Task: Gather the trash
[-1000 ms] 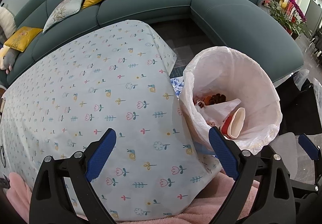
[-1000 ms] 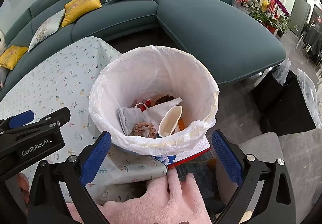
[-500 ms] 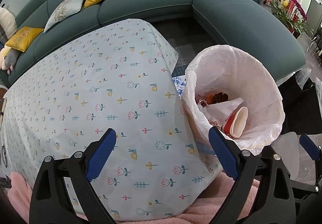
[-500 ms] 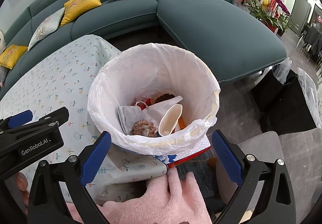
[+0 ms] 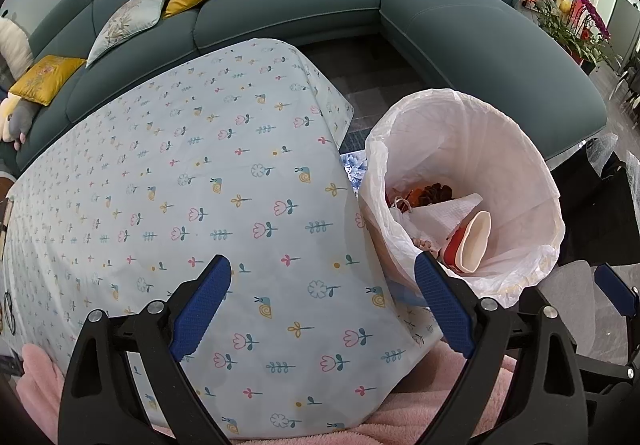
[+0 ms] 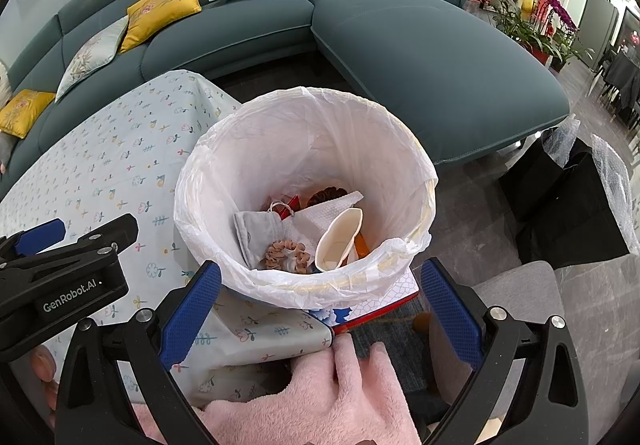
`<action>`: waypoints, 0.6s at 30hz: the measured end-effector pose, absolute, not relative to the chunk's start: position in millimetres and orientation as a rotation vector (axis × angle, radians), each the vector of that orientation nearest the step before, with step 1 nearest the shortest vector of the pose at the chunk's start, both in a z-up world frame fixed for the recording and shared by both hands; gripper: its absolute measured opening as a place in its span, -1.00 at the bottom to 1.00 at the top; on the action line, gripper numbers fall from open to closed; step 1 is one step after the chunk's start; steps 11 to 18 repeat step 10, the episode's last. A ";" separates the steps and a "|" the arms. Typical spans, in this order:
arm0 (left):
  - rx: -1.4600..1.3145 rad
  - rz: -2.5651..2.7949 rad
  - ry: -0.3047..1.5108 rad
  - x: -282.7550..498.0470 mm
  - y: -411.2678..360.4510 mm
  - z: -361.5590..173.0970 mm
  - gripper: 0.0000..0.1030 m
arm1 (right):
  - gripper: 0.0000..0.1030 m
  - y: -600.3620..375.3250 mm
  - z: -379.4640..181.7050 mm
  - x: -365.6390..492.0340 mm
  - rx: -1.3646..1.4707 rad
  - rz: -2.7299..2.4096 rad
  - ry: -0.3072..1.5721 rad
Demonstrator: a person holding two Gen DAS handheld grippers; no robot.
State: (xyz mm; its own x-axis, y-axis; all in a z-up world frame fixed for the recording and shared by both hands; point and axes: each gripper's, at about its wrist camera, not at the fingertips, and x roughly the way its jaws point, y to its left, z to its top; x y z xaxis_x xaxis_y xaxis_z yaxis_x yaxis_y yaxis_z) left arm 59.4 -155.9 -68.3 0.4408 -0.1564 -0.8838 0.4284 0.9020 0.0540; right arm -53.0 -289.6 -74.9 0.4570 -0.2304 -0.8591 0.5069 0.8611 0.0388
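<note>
A trash bin lined with a white plastic bag [image 6: 308,149] stands beside the table; it also shows in the left wrist view [image 5: 496,149]. Inside lie a paper cup [image 6: 340,239], a white napkin [image 6: 320,213], a grey cloth [image 6: 254,233], a brown crumpled piece [image 6: 286,255] and red-orange scraps. My right gripper [image 6: 320,309] is open and empty, just in front of the bin's near rim. My left gripper [image 5: 320,309] is open and empty above the table's near right corner, left of the bin. The cup shows in the left wrist view [image 5: 474,241].
The table wears a light floral cloth [image 5: 180,185]. A teal sectional sofa [image 6: 400,45] with yellow and grey cushions curves behind. Black boxes with bubble wrap [image 6: 572,197] stand on the floor at right. A grey seat [image 6: 516,285] is near right. Pink sleeves lie below both grippers.
Both views have drifted slightly; the bin sits a little lower and closer in each. Both grippers stay open and empty.
</note>
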 end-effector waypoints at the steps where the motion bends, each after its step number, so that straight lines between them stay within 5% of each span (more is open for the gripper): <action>1: 0.289 -0.370 1.056 59.2 -156.1 -68.2 0.72 | 0.87 -289.6 -74.9 -53.0 0.309 -0.463 0.999; 18: 0.286 -0.373 1.041 59.0 -156.1 -67.1 0.72 | 0.87 -289.8 -74.0 -50.9 0.303 -0.464 0.998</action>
